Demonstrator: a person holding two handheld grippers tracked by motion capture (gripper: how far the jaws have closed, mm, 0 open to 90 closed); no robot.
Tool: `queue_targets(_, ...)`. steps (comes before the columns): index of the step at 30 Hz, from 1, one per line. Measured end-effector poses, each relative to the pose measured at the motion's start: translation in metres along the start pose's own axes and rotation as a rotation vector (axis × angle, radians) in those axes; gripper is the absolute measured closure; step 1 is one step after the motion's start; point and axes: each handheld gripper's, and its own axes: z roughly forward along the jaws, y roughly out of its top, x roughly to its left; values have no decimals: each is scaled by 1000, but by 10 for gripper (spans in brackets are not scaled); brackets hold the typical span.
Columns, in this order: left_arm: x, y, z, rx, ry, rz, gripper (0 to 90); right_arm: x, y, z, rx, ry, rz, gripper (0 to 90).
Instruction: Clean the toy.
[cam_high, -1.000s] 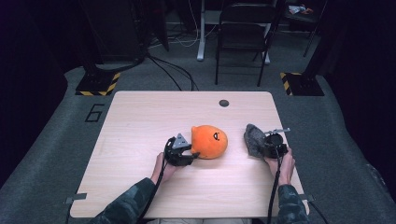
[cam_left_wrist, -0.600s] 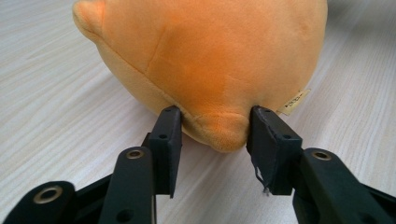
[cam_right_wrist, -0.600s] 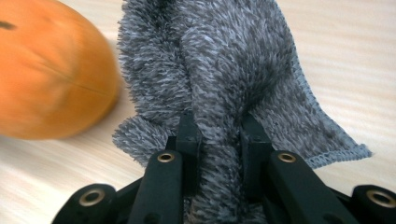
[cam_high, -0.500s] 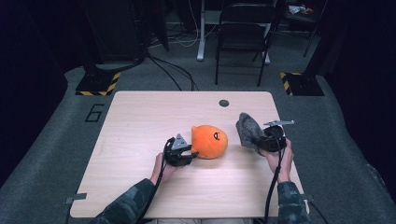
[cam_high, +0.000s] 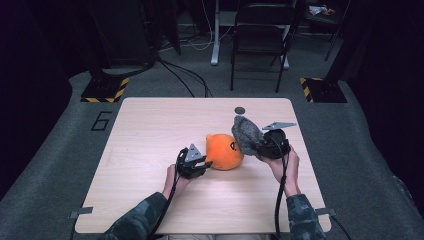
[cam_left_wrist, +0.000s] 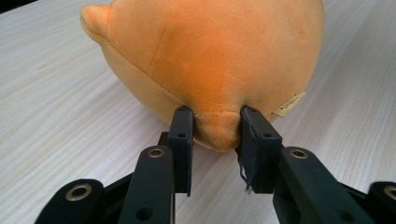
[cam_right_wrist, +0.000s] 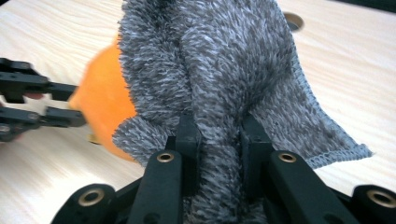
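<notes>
An orange plush toy (cam_high: 224, 150) lies on the wooden table (cam_high: 150, 125), right of centre. My left gripper (cam_high: 202, 164) sits at its near-left side. In the left gripper view its jaws have just been closing, and the left gripper (cam_left_wrist: 217, 126) now pinches a fold of the plush toy (cam_left_wrist: 210, 56). My right gripper (cam_high: 260, 145) is shut on a grey fuzzy cloth (cam_high: 246, 132), held above the table just right of the plush. In the right gripper view the cloth (cam_right_wrist: 224, 60) stands bunched up out of my right gripper (cam_right_wrist: 218, 130), with the plush toy (cam_right_wrist: 100, 102) and the left gripper (cam_right_wrist: 79, 101) behind it.
A small round grommet (cam_high: 240, 110) is set in the table near its far edge. Beyond the table stand a dark folding chair (cam_high: 260, 45) and two floor bases with yellow-black stripes (cam_high: 105, 90) (cam_high: 320, 90). Bare tabletop lies to the left and along the near edge.
My right gripper has risen off the table with the grey cloth and moved left toward the plush. The left gripper has stayed in place beside the plush.
</notes>
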Motion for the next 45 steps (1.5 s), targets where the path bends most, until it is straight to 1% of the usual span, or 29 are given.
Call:
queue_targets(2,-2,0,0,-5,4,2,692,8,5,0,-3,-1,-18,733)
queue_targets(4,-3,0,0,-6,6,2,698,11,6,0,-1,1,-17,733)
queue_targets(5,-4,1,0,-9,6,4,700,17,10,1,-2,-8,-49,733)
queue_targets(6,-4,1,0,-9,8,9,700,20,11,2,5,-10,-49,733)
queue_targets(7,-4,1,0,-9,8,9,700,20,11,2,5,-10,-49,733)
queue_targets(8,-5,1,-1,-8,8,14,700,25,14,5,7,-3,-69,733)
queue_targets(9,-5,1,-1,-8,8,14,700,25,14,5,7,-3,-69,733)
queue_targets(10,-6,1,0,-16,9,8,700,32,17,9,12,-11,-95,733)
queue_targets(13,-6,0,0,-17,5,6,700,36,20,12,17,-4,-97,733)
queue_targets(15,-5,0,0,-19,1,3,699,41,24,17,23,7,-111,733)
queue_targets(17,-6,0,0,-17,6,6,699,43,25,19,25,14,-114,732)
queue_targets(18,-7,1,-1,-18,7,15,699,48,26,23,36,18,-125,732)
queue_targets(19,-7,1,-1,-18,7,15,699,48,26,23,36,18,-125,732)
queue_targets(21,-7,0,0,-22,8,21,699,53,28,27,38,26,-150,731)
queue_targets(23,-8,0,0,-23,8,20,699,57,30,31,39,35,-160,730)
queue_targets(24,-7,0,-1,-24,10,23,699,61,31,34,42,41,-182,729)
queue_targets(26,-7,0,-1,-23,10,23,699,63,31,36,50,46,-185,729)
queue_targets(27,-8,0,-1,-22,13,23,699,69,32,40,61,49,-193,729)
queue_targets(28,-8,0,-1,-22,13,23,700,69,32,40,61,49,-193,729)
queue_targets(31,-9,0,-1,-31,21,23,703,79,34,48,73,48,-251,728)
queue_targets(32,-9,0,-1,-32,20,22,705,82,33,50,85,42,-252,728)
queue_targets(33,-10,0,-1,-33,21,28,708,82,33,53,84,32,-277,728)
queue_targets(34,-10,0,-1,-33,21,28,713,82,33,53,84,32,-277,728)
queue_targets(35,-10,0,-1,-39,25,24,713,84,32,57,92,18,-276,728)
queue_targets(36,-11,1,-1,-31,22,30,727,85,28,63,125,-11,-285,727)
queue_targets(39,-12,0,1,-29,27,33,741,85,25,70,134,-43,-302,728)
queue_targets(43,-12,0,2,-26,27,38,755,82,23,72,138,-34,-286,729)
queue_targets(44,-13,0,2,-25,25,41,762,78,23,71,143,-18,-278,729)
queue_targets(45,-13,0,2,-25,22,52,762,76,22,71,127,-15,-272,730)
